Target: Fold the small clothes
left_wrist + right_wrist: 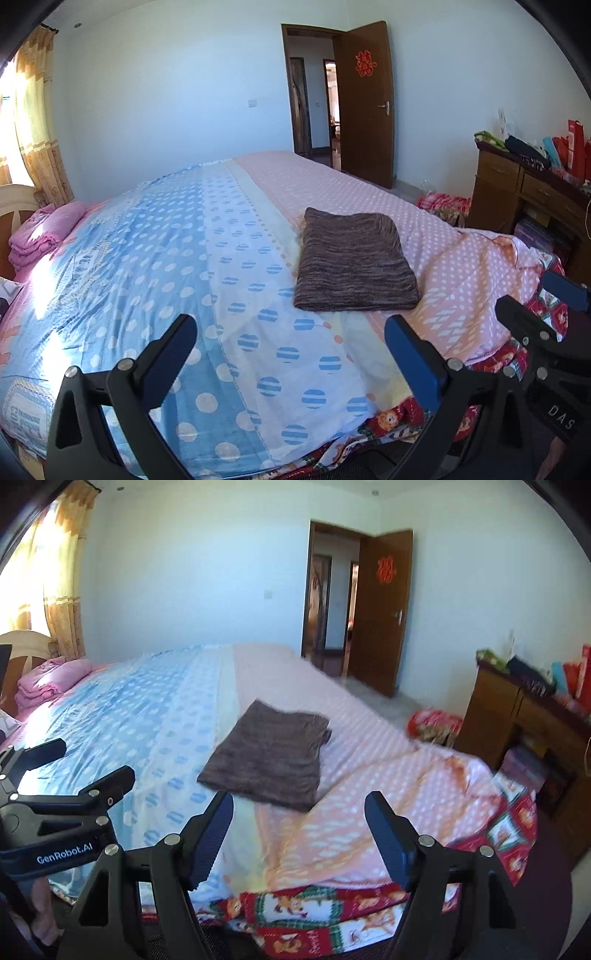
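A brown knitted garment [354, 260] lies folded into a flat rectangle on the bed, on the pink dotted part of the sheet [369, 192]. It also shows in the right wrist view [269, 757]. My left gripper [291, 332] is open and empty, held above the bed's near edge, short of the garment. My right gripper [299, 812] is open and empty, just in front of the garment's near edge. Each gripper shows at the side of the other's view: the right one [543, 295] and the left one [88, 760].
The bed has a blue dotted half [147, 266] and folded pink bedding [40, 232] at its head. A red patterned blanket [332, 915] hangs at the near edge. A wooden dresser [517, 195] with clutter stands right. An open door [365, 103] is at the back.
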{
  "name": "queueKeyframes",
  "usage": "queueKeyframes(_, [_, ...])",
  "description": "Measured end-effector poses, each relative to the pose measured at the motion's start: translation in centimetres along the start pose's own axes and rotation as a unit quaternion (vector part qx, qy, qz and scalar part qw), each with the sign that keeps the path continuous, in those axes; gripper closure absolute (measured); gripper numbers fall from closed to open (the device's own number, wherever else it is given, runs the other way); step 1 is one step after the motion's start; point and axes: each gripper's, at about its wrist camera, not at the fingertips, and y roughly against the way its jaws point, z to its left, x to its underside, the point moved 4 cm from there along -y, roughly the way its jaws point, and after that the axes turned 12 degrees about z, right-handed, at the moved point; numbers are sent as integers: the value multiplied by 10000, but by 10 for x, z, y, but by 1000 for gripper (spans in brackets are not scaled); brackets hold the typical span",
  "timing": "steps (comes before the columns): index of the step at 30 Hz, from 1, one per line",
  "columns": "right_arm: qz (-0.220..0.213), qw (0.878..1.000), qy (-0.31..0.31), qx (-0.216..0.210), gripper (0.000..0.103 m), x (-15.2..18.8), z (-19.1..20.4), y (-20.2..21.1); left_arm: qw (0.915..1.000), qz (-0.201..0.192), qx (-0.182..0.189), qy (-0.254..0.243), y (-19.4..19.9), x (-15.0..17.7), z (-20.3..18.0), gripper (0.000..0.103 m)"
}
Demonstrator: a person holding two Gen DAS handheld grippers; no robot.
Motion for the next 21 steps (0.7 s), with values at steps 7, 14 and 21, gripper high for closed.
queueKeyframes(7, [-864, 9958, 93, 271, 20, -13, 4, 42, 9983, -552, -151, 102, 33, -6, 7, 0])
queueKeyframes(14, [-1054, 9942, -201, -100, 20, -22, 2, 53, 9905, -1315, -370, 121, 68, -10, 9, 0])
queueKeyframes(21, [-1240, 9905, -485, -357, 20, -24, 1, 56, 9874, -1521, -424, 52, 72, -13, 5, 0])
